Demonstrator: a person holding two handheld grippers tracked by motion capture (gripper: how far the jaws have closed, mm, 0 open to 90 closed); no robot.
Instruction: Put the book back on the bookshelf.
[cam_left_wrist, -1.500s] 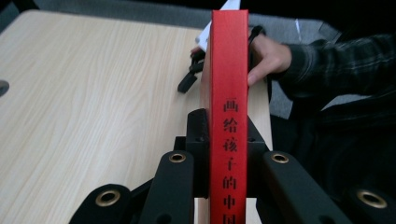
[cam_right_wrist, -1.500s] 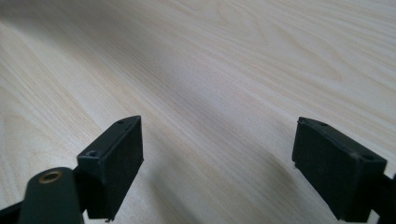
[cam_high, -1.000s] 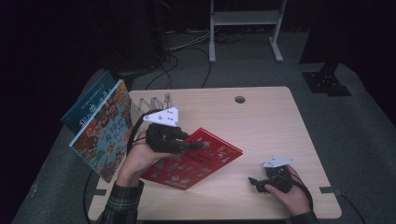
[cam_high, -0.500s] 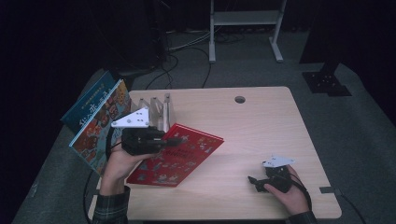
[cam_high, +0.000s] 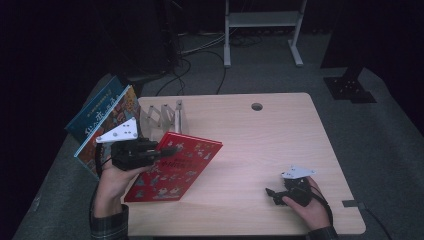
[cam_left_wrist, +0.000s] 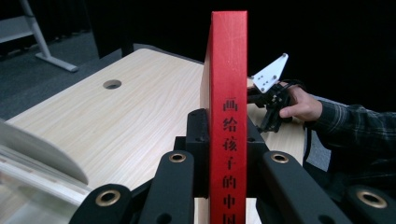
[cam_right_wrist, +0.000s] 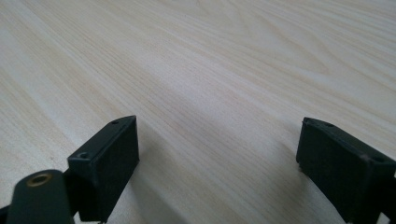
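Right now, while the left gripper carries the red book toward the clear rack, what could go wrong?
The left gripper grips the red book only at its spine, so the book might swing or slip out. The clear rack is light and stands beside leaning books; a push might shift it.

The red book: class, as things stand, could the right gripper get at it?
Probably yes. The right gripper rests open and empty on the table, with bare wood between it and the red book. But the left gripper already clamps the book's spine.
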